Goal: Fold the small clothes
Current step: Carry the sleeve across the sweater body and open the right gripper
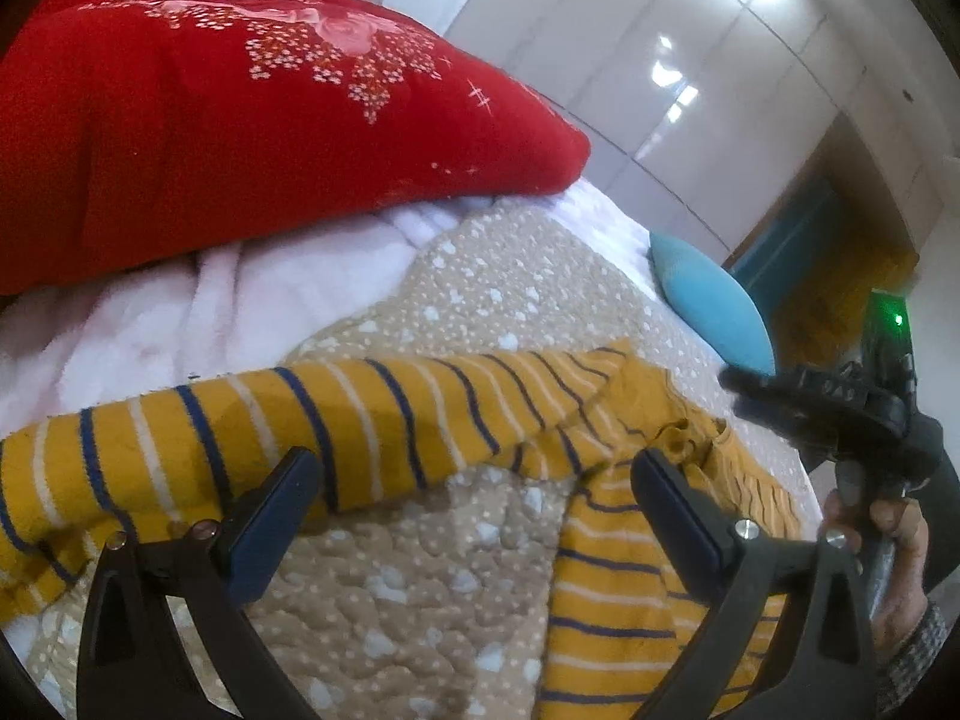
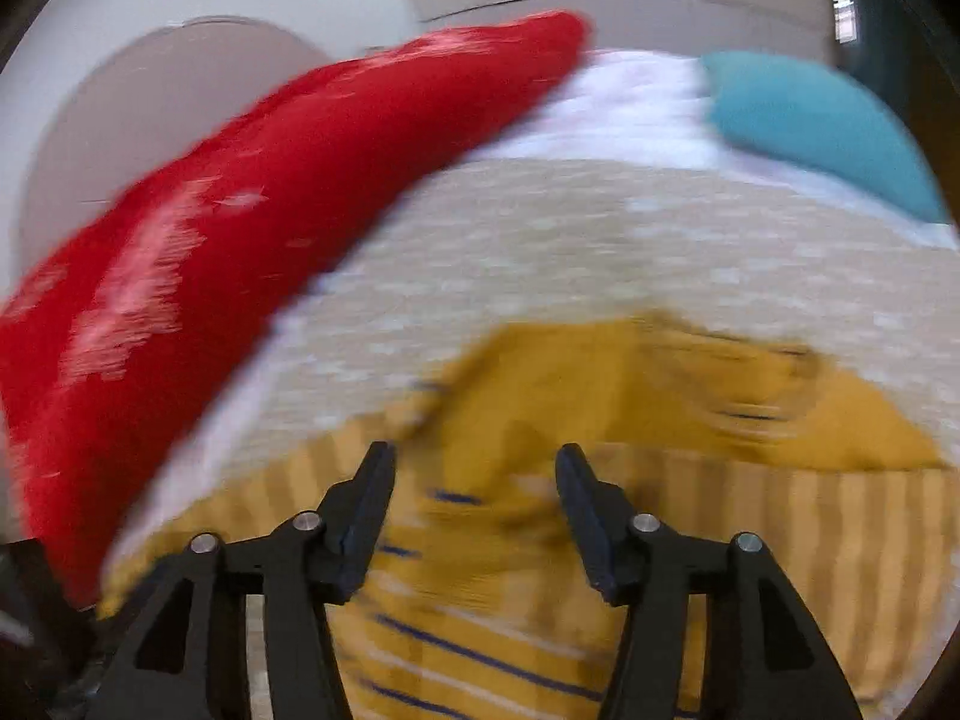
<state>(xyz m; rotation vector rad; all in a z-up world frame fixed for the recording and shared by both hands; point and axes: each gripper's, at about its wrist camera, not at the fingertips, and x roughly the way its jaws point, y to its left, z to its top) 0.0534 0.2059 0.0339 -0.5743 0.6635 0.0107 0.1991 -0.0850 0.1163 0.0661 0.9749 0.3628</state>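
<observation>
A small mustard-yellow garment with navy and white stripes lies on a beige dotted quilt. One sleeve stretches left across the left wrist view; the body lies lower right. My left gripper is open and empty, just above the quilt below the sleeve. My right gripper is open and empty over the garment, which is blurred by motion. The right gripper also shows in the left wrist view, held in a hand at the right edge.
A red embroidered pillow lies at the far left on a white fluffy blanket. A blue pillow lies at the far right of the bed. White wardrobe doors stand behind.
</observation>
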